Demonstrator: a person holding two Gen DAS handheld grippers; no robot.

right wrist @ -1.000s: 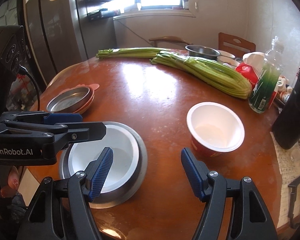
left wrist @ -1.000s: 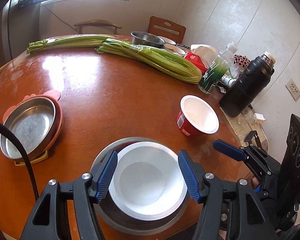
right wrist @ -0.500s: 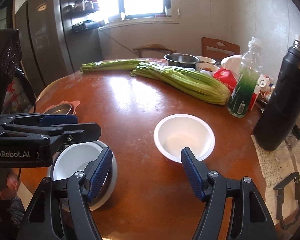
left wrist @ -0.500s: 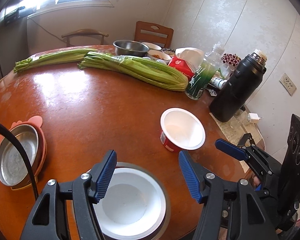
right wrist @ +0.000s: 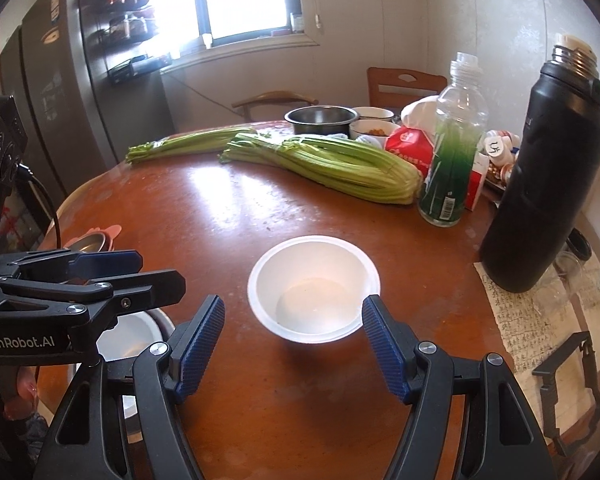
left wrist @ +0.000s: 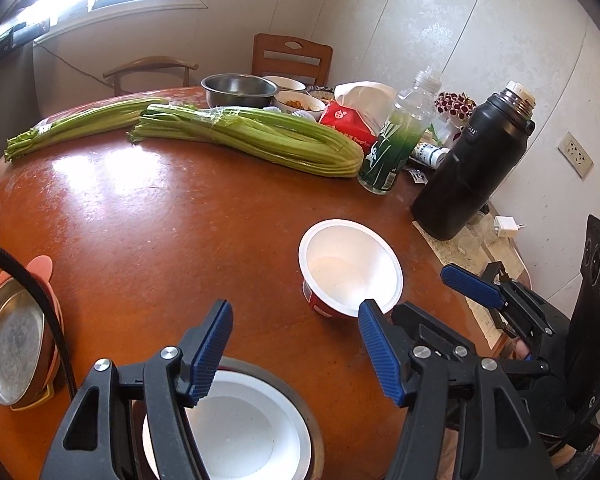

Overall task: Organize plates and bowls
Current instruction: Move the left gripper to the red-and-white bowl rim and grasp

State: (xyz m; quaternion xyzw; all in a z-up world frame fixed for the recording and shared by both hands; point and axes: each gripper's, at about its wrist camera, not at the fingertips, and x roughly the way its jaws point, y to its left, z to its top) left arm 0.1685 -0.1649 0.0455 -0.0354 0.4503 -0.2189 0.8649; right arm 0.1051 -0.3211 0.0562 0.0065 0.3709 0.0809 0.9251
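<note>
Left wrist view first, going from left to right. By the left edge of the round table (left wrist: 148, 216) sits a metal plate (left wrist: 12, 344) on a pink tray. At the near edge, a white bowl (left wrist: 240, 432) sits inside a metal plate (left wrist: 314, 428). The left gripper (left wrist: 296, 344) hangs over it, its tongs let go, with nothing between them. Near the right edge stands the white cup bowl with a red side (left wrist: 350, 266).

Right wrist view shows the right gripper (right wrist: 292, 344) just in front of that cup bowl (right wrist: 314, 286). Its tongs are spread wide and hold nothing. The right blue pad looks very close to the rim; I cannot tell if it touches.

What could go wrong? The cup bowl looks light and thin. I think a push on the rim could tip it or slide it away, and a hard squeeze could squash it.

At the far edge lie two bunches of celery (right wrist: 320, 160), with metal and white bowls behind. By the right edge stand a green bottle (right wrist: 450, 160) and a tall black flask (right wrist: 540, 184). A wide swing to the right could knock them over. The two grippers are close together and could bump.
</note>
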